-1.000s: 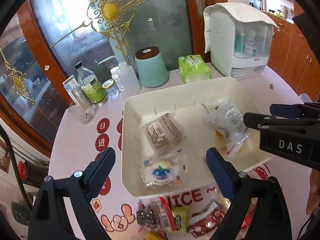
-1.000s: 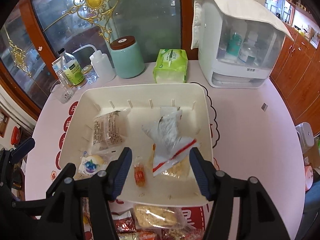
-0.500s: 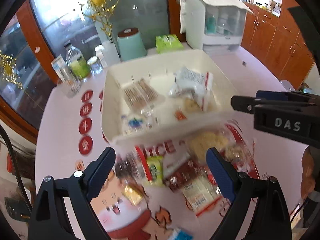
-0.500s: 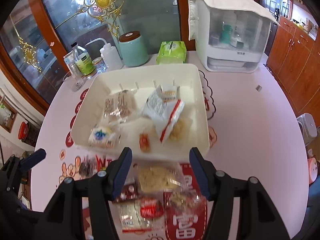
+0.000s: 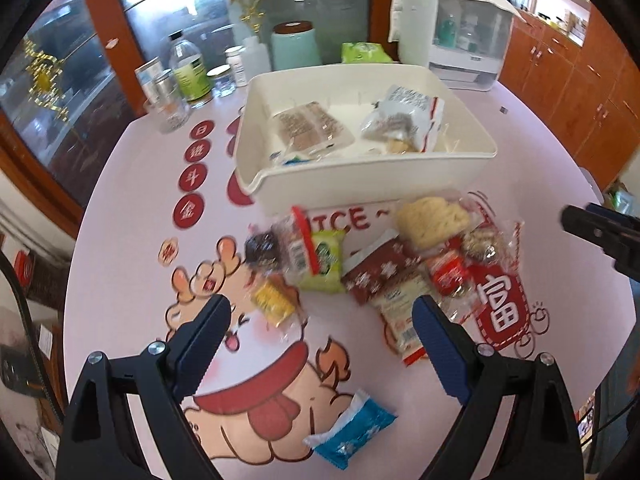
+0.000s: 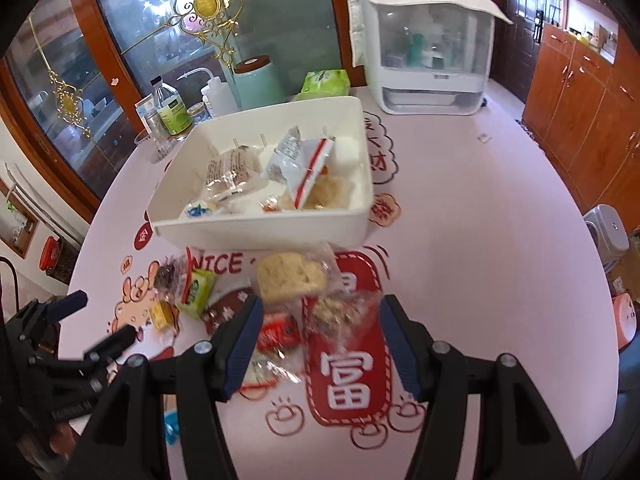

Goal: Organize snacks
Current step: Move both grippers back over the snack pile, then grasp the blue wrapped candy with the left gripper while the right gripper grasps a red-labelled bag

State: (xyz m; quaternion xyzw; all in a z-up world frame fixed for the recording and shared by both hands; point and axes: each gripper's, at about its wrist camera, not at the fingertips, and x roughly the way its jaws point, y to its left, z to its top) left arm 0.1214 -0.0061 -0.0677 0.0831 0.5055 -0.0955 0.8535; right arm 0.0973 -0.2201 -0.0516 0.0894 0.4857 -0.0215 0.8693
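Observation:
A white bin [image 5: 360, 176] holds several wrapped snacks. In front of it, loose packs lie on the printed tablecloth: a green pack [image 5: 326, 260], a yellow one [image 5: 274, 300], a red-brown pack [image 5: 378, 276], a pale block [image 6: 290, 276] and, nearest, a blue packet [image 5: 352, 436]. My left gripper [image 5: 320, 308] is wide open above the pile's near left side, holding nothing. My right gripper [image 6: 322, 304] hovers over a red pack [image 6: 278, 330] and a clear bag of brown pieces [image 6: 340, 312]. Its jaws are opening and the pads touch neither.
Behind the bin stand a mint canister [image 5: 296, 46], bottles [image 5: 190, 68], a glass cup [image 5: 168, 114], a green tissue pack [image 5: 362, 50] and a white lidded cabinet [image 5: 452, 28]. Wooden cupboards [image 6: 580, 92] line the right side beyond the round table's edge.
Both grippers have drawn back from above the bin toward the near side of the table. The loose snack pile now lies under them and the blue packet has come into view.

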